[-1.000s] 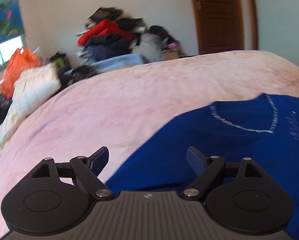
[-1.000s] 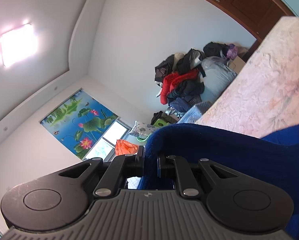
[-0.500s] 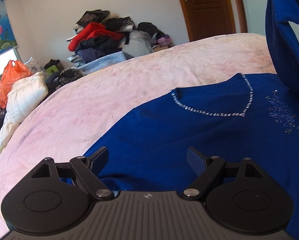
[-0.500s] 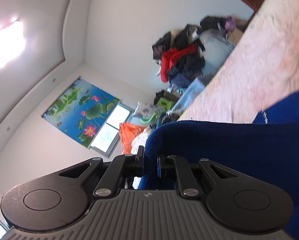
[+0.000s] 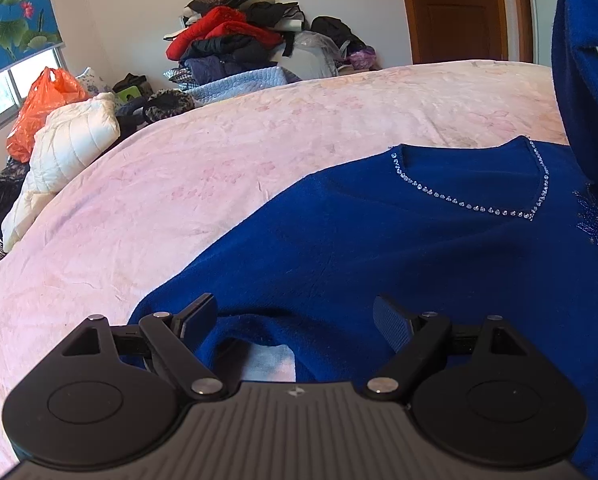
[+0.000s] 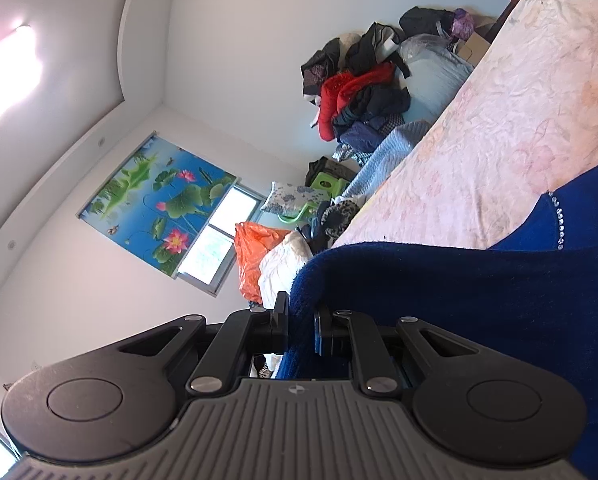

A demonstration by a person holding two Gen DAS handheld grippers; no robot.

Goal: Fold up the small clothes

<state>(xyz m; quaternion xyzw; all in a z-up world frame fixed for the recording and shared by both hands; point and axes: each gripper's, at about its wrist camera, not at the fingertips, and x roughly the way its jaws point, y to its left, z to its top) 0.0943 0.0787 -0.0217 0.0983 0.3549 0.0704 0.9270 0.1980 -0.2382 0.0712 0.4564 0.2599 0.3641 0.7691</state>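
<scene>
On the pink bedspread (image 5: 259, 152) a blue sweater (image 5: 399, 248) lies spread front-up, its neckline trimmed with small clear beads, while one part of it — a sleeve, by the look of it — hangs lifted at the right edge of the left wrist view. That raised cloth is pinched in the right gripper (image 6: 301, 330), whose jaws are closed tight on a fold of it, the camera tilted far over toward the ceiling and window. The left gripper (image 5: 295, 314) has its jaws wide apart, low over the near left edge of the sweater, where a curl of fabric shows a pale lining; they straddle this edge without gripping it. Compared with a second ago, the left gripper has come in from the bare bedspread so that the sweater now fills its lower view, and the right has carried its held cloth higher and rolled further sideways. That suggests the first fold is underway: the sleeve is probably being brought across the body, with the left ready to pin or take the near edge. Behind the bed, a clothes pile (image 5: 235, 40) leans against the wall.
</scene>
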